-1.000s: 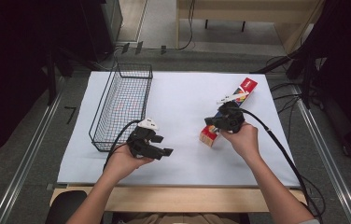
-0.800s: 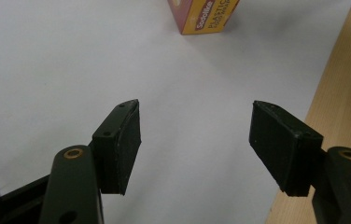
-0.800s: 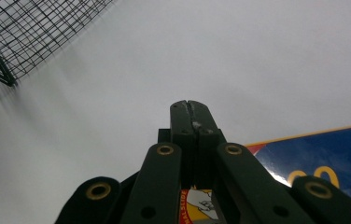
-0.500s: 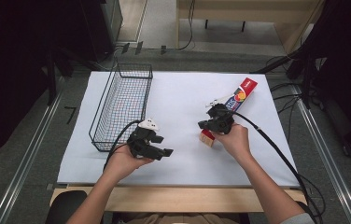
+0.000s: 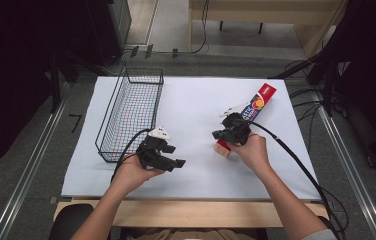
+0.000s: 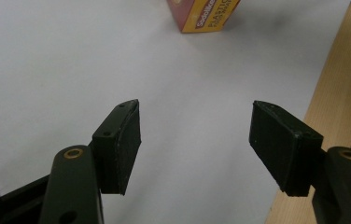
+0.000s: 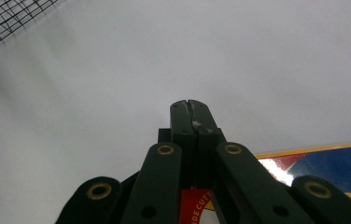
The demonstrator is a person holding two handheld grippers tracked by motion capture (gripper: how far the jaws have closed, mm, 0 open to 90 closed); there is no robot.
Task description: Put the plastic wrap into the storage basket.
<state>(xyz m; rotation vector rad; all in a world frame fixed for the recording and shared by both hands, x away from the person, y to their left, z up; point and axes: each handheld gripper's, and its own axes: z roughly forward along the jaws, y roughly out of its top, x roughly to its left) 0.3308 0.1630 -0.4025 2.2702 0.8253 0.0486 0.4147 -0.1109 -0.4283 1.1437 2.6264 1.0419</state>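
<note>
We read the step in hand as nudging the long box across the white counter, probably toward the wire basket at the left. The right tool is clenched with nothing between its jaws — in the right gripper view they meet tip to tip, riding above the box's printed face. The box lies flat and slanted, right of centre, its near end under the right tool and its far red end close to the counter's right edge. The left tool is released, jaws apart over bare counter, the box end well ahead of it.

Our judgement: the next move calls for either a push leftward with the closed tip or opening the right jaws to take the box across its narrow width.

Room — open white surface lies between box and basket; the wooden front edge runs just beside the left tool.
</note>
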